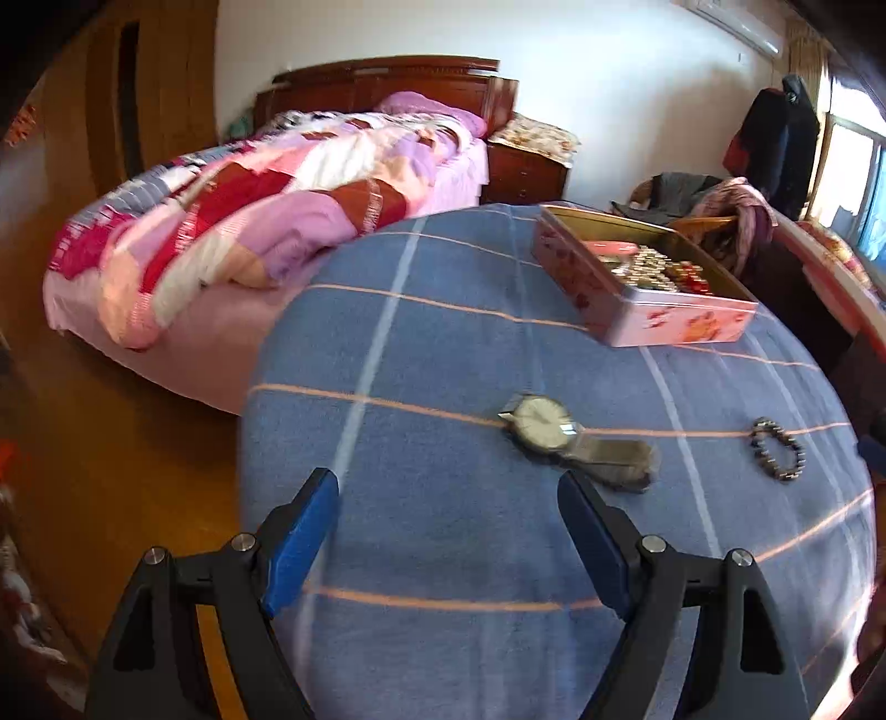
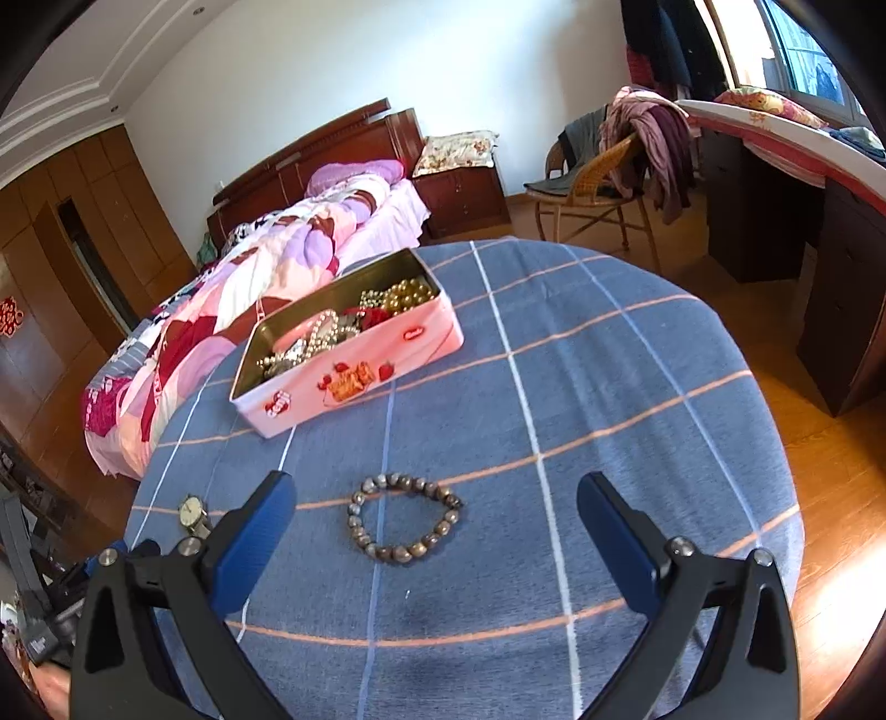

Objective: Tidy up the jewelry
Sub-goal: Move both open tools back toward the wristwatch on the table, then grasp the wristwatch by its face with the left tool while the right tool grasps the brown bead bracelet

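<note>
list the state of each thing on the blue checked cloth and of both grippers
pink rectangular tin box: lid off, holding pearl and gold bead jewelry
silver wristwatch with pale dial: lying flat on the cloth, outside the tin
brown beaded bracelet: lying in a loop on the cloth, untouched
left gripper: open, empty
right gripper: open, empty, bracelet ahead between its fingers

White plaster walls are enclosing the room, and daylight is pouring through a window (image 2: 797,50) onto the orange-brown wooden floor (image 2: 830,498). A pink patchwork quilt is covering a dark-red wooden bed (image 2: 310,160); clothes are draping over a wicker chair (image 2: 598,177).
</note>
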{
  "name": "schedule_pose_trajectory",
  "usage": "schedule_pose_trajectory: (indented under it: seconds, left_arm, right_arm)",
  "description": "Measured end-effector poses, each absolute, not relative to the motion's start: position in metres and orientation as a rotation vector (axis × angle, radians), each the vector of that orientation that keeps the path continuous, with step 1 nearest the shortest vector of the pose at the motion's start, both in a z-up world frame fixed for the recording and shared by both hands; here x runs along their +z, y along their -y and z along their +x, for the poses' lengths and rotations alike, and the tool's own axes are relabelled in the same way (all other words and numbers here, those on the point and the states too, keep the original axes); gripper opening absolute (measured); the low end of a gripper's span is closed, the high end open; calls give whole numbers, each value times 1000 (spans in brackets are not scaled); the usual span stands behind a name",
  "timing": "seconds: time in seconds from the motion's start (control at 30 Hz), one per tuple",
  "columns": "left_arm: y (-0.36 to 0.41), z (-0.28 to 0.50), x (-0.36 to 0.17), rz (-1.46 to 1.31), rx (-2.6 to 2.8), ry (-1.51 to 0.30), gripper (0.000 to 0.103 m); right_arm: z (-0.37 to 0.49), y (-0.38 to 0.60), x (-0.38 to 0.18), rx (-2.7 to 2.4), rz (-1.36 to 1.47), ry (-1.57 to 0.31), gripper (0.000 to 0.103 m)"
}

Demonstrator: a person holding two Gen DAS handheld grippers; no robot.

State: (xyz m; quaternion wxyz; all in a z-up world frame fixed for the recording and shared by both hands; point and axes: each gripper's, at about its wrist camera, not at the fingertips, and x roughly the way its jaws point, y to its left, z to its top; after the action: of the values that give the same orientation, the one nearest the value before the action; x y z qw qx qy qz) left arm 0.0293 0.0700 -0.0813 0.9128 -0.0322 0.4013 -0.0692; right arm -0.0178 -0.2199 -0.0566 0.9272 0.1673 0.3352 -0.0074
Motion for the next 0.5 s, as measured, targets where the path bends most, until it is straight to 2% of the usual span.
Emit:
schedule_pose_trajectory:
  seconds: [0.2,0.27,0.43,0.5]
  left_arm:
    - [-32,46,-81,-97,-247,-859,81]
    - [-20,64,-90,-124,-190,-926,81]
    - [-4,79,-89,-54,-56,-944,81]
    - [-3,80,-89,-18,-48,-945,78]
  right_arm:
    - [-20,222,-57,-27,336,-687,103]
    - [-19,224,-58,-34,346,-692,103]
    - [-22,231,-60,-46,356,-695,103]
    - [-22,234,-61,-55,357,-696,103]
